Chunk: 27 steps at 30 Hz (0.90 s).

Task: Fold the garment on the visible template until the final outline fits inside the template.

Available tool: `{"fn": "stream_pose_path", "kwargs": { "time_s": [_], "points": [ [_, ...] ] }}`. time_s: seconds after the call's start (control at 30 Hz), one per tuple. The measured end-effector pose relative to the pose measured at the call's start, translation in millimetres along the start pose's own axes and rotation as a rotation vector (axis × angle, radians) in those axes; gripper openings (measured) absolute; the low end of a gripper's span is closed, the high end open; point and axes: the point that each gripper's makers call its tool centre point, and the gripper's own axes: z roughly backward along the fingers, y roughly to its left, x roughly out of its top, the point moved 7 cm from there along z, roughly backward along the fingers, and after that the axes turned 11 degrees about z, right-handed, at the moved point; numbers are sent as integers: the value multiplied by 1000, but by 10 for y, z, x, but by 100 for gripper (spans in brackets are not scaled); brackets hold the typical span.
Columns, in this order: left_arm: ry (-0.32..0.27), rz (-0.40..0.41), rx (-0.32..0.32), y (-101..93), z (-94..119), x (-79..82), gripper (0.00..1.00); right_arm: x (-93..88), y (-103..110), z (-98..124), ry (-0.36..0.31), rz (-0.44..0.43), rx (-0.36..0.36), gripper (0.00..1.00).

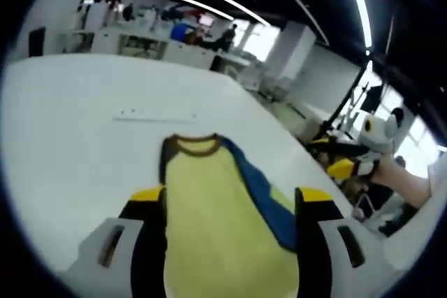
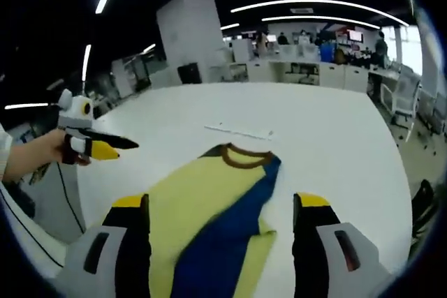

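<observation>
The yellow shirt [image 2: 209,200] with its brown collar lies flat on the white surface [image 2: 328,137], a blue sleeve [image 2: 230,228] folded across it; the left tongs [image 1: 230,204] hover spread wide above it, holding nothing; the right tongs [image 2: 220,207] also hang apart and empty; a white strip [image 2: 237,131] lies beyond the collar.

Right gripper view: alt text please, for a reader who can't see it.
A yellow shirt with a brown collar and a blue fold across it lies on a white table, between the open right claw. The left claw, held in a hand, hovers at the left.
</observation>
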Motion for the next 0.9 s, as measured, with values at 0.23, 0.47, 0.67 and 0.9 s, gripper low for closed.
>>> {"fn": "stream_pose_path", "kwargs": {
  "time_s": [0.23, 0.47, 0.67, 0.9],
  "points": [
    [-6, 10, 11, -67, 123, -113, 82, -23, 128, 137, -5, 1, 27, 95],
    [-17, 7, -5, -183, 243, -176, 84, -88, 148, 306, -14, -10, 12, 97],
    [-23, -10, -12, -305, 366, -241, 87, -182, 194, 468, -5, -29, 8, 100],
    [-41, -20, -36, -455, 519, -294, 92, -235, 254, 643, -19, -51, 0, 100]
  ]
}}
